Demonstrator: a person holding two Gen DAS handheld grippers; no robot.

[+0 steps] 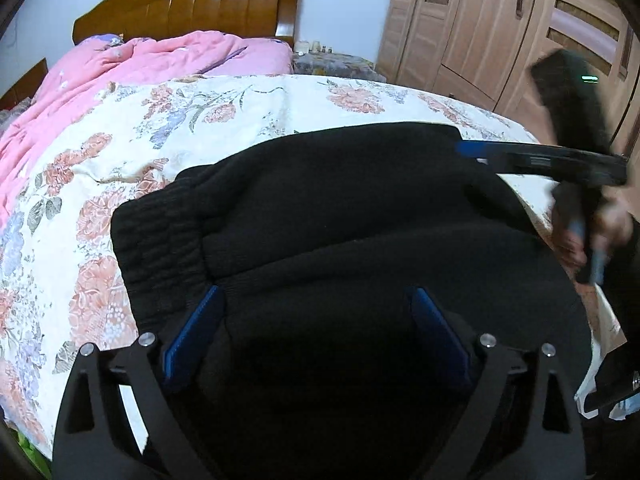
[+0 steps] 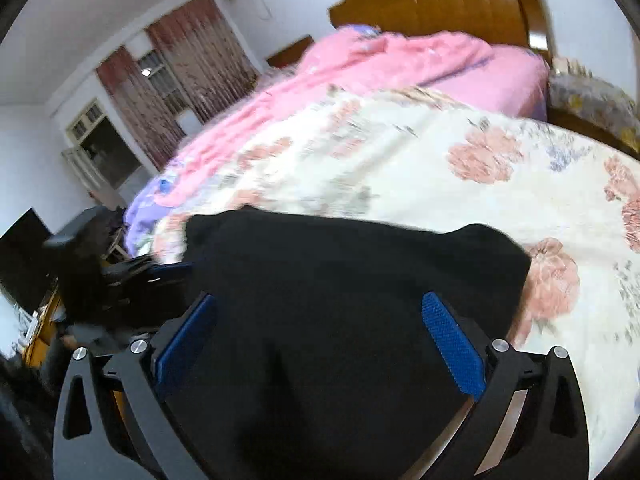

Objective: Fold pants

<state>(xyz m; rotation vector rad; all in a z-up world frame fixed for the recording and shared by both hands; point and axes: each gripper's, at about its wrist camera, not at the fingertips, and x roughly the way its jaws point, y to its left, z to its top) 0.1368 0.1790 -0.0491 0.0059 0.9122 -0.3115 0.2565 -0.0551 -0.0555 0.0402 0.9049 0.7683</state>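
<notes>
Pants (image 1: 340, 216), one black folded pair, lie on the flowery bed cover (image 1: 248, 108), near the edge of the one bed. Two grippers hang over them: the left gripper (image 1: 316, 300) has its two blue fingers (image 1: 192, 336) spread wide with nothing pinched, and the right gripper (image 2: 320, 308) has its two spread wide too, empty. One pink blanket (image 1: 132, 64) is bunched by the wooden headboard (image 1: 192, 4).
</notes>
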